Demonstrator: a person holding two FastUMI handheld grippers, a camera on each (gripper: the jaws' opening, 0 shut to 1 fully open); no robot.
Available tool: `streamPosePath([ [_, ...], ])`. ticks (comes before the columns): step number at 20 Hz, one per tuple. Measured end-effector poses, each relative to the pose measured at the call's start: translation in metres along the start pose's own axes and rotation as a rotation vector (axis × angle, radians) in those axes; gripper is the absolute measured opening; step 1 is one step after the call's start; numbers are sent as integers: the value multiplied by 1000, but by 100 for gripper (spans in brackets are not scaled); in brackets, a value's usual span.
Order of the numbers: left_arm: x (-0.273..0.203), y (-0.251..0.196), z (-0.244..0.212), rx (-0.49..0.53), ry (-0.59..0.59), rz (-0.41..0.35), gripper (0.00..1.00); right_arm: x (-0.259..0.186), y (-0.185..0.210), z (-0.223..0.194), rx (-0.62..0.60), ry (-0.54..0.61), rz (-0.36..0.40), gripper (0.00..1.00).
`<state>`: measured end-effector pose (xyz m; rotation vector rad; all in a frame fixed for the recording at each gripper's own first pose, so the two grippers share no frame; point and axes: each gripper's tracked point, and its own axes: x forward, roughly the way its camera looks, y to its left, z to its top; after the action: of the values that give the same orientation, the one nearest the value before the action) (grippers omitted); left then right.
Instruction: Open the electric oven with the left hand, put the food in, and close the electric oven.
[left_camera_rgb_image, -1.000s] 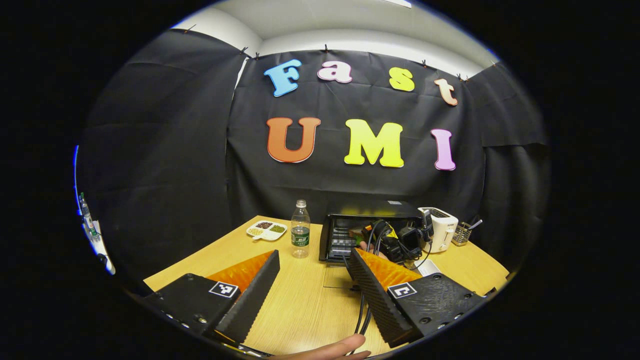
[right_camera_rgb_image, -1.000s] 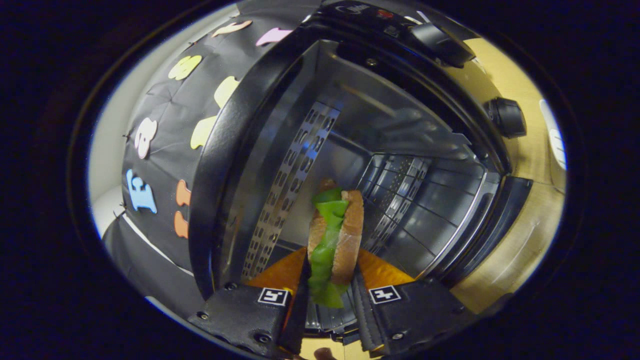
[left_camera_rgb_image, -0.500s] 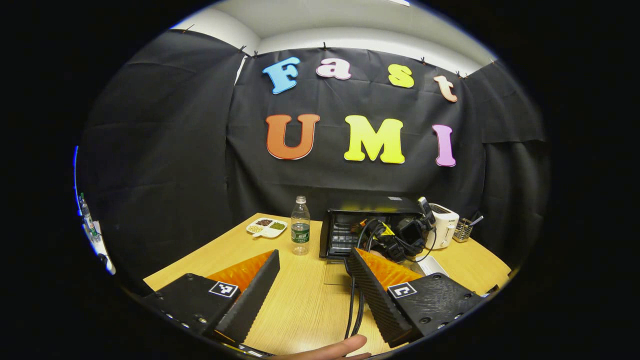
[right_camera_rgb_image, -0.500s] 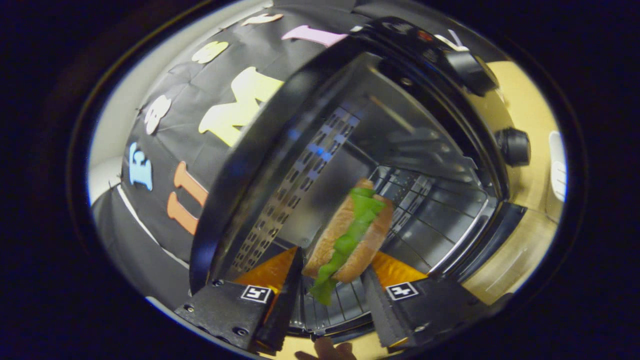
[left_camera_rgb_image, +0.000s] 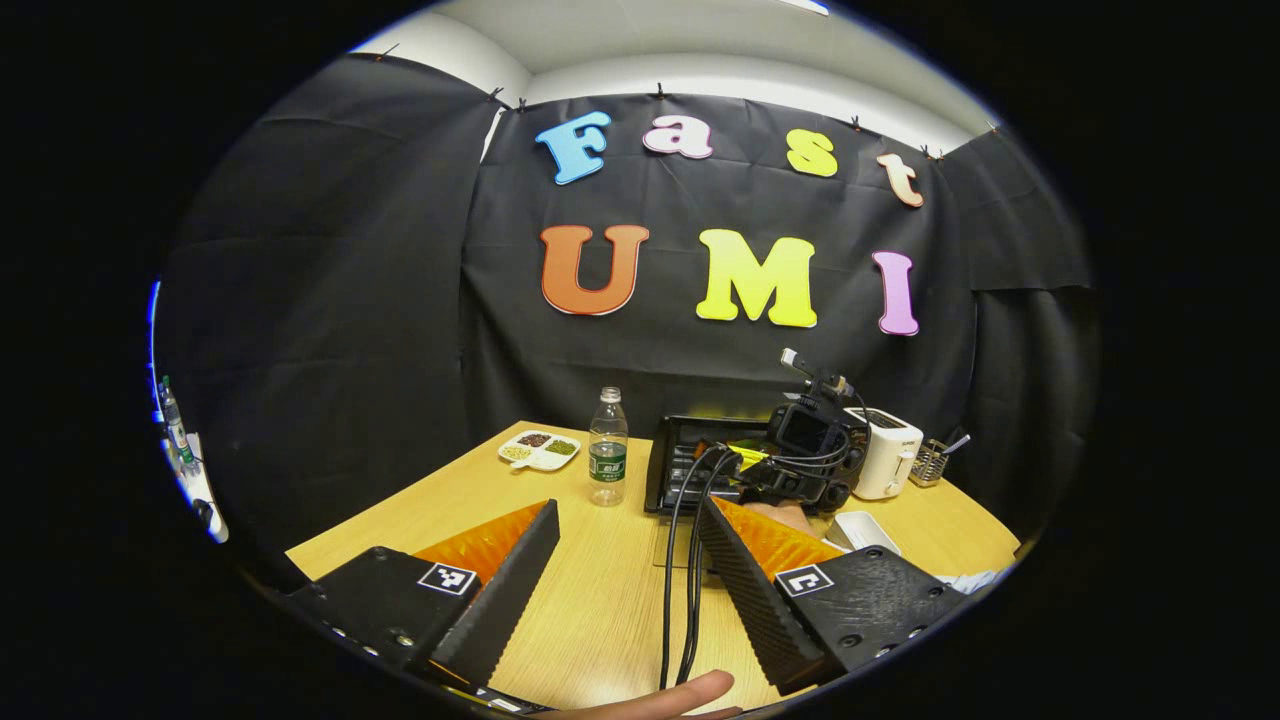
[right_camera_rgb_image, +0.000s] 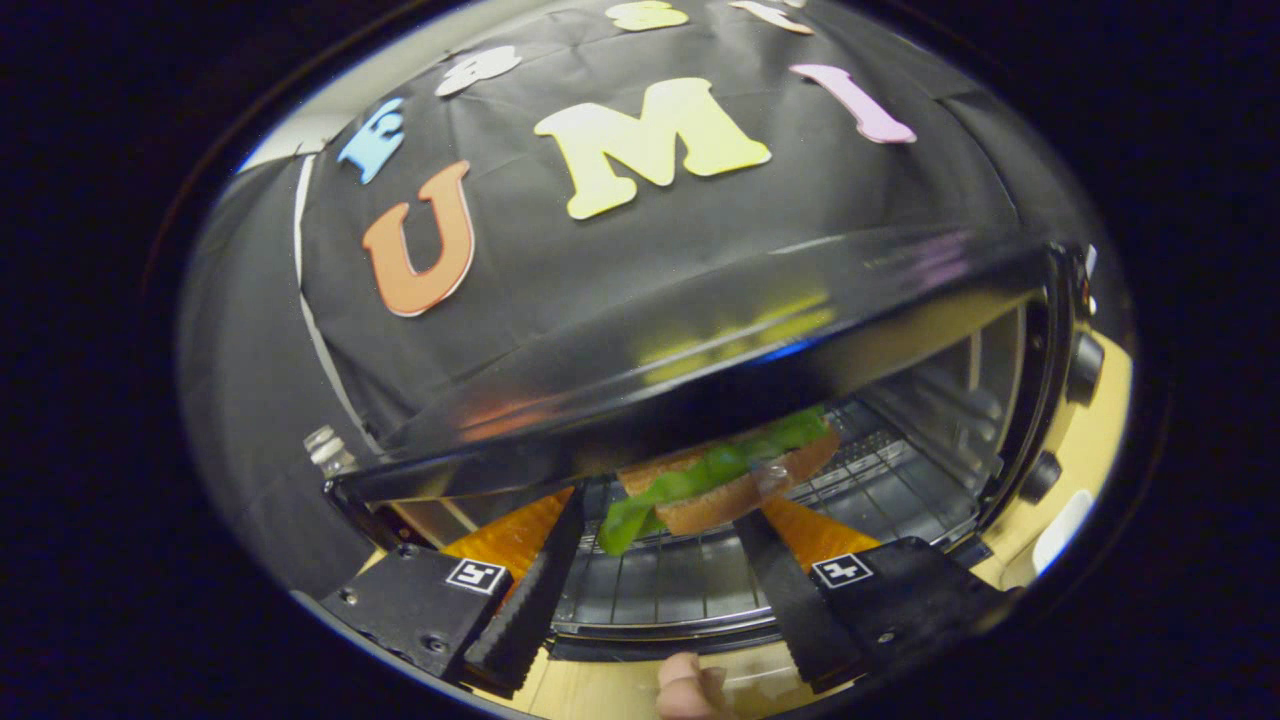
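Standing on our wooden table (left_camera_rgb_image: 590, 600), the electric oven (right_camera_rgb_image: 760, 330) has its door down and the sandwich (right_camera_rgb_image: 725, 480) lies flat on the wire rack (right_camera_rgb_image: 690, 580) inside, apart from both fingers. Our right gripper (right_camera_rgb_image: 655, 585) sits spread at the oven's mouth, gripping nothing. Our left gripper (left_camera_rgb_image: 625, 590) hovers spread over the table, well back. We see 1 water bottle (left_camera_rgb_image: 607, 447), a white toaster (left_camera_rgb_image: 885, 455) and a snack dish (left_camera_rgb_image: 540, 450).

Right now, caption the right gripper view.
Open right gripper before brown-bread lettuce sandwich lying on black electric oven's wire rack.
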<state>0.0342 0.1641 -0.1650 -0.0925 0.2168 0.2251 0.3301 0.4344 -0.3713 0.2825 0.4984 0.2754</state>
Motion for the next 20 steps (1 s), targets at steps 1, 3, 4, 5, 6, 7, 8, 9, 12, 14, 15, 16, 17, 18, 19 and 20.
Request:
streamPosePath([
  [1,-1,1,1,-3,-2,4,93,-2,1,-5,-31,26,3,96],
  [3,-3,1,1,-14,-2,7,93,-8,-3,-17,-83,108,1,96],
  [4,-4,2,2,-16,-2,8,93,-12,-6,-23,-104,143,-6,96],
  [5,-5,2,1,-16,-2,10,93,-17,-7,-28,-127,172,-1,96],
  [6,-7,3,1,-15,-5,15,93,-20,-9,-32,-146,202,-4,96],
  [7,-9,5,3,-13,-7,22,93,-25,-7,-38,-155,227,5,96],
  [8,-10,6,4,-12,-7,27,93,-32,-4,-42,-160,247,16,96],
  [9,-13,7,4,-13,-8,30,93,-39,-4,-41,-164,253,22,97],
  [12,-21,9,12,-14,-18,36,93,-64,-7,-33,-174,229,32,96],
  [14,-24,9,18,-4,-32,37,93,-87,-5,-24,-159,202,60,96],
  [15,-24,9,20,1,-36,37,93,-98,-7,-18,-156,189,69,96],
  [16,-23,8,21,4,-38,37,93,-110,-8,-11,-152,175,80,96],
  [17,-23,8,22,4,-39,37,93,-122,-8,-6,-149,162,95,96],
  [18,-22,7,22,4,-36,34,93,-135,-11,1,-152,152,103,96],
  [19,-19,6,21,3,-33,31,93,-148,-16,8,-157,142,106,96],
  [20,-15,4,20,1,-27,30,93,-161,-19,18,-162,123,116,96],
])
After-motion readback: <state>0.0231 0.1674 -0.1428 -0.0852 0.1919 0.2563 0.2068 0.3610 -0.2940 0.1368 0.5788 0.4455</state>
